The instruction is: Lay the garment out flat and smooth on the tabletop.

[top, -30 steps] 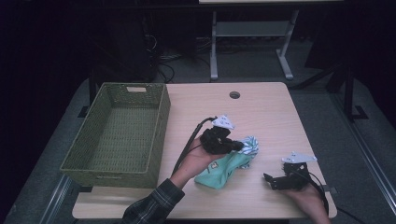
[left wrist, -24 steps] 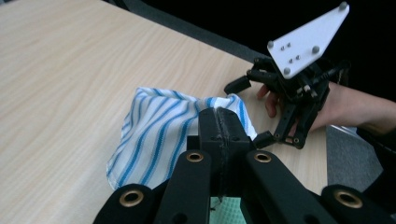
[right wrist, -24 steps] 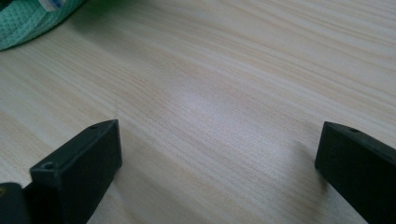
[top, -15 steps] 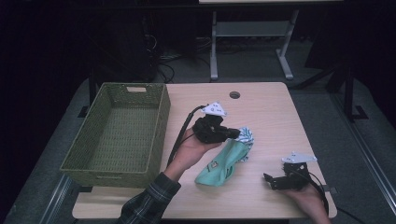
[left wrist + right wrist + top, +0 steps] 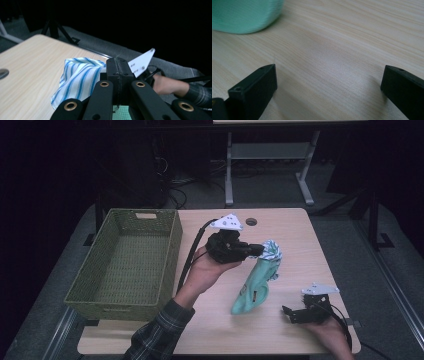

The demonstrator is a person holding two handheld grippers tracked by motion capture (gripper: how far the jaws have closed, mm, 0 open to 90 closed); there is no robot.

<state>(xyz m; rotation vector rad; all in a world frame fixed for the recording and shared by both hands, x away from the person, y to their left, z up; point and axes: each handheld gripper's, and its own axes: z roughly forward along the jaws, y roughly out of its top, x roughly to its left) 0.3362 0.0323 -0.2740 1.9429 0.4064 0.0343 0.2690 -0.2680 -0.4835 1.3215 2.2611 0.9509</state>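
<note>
My left gripper (image 5: pixel 259 250) is raised above the middle of the table, shut on a garment (image 5: pixel 256 282) that is mint green with a blue-and-white striped part (image 5: pixel 270 249) at the top. The cloth hangs down from the jaws, and its lower end reaches the table. In the left gripper view the striped cloth (image 5: pixel 78 78) bunches left of the closed jaws of the left gripper (image 5: pixel 117 65). My right gripper (image 5: pixel 288 312) rests low at the table's front right, open. In the right gripper view the right gripper (image 5: pixel 329 86) has bare wood between its jaws, with the green cloth (image 5: pixel 244 15) farther off.
A green woven basket (image 5: pixel 172 250) stands on the left part of the table. The wooden table (image 5: pixel 300 235) has a round cable hole (image 5: pixel 251 221) near its far edge. A desk frame (image 5: pixel 270 155) stands on the floor behind.
My left gripper has risen and moved right with the garment, which went from lying bunched on the table to hanging stretched out. The right gripper has stayed put.
</note>
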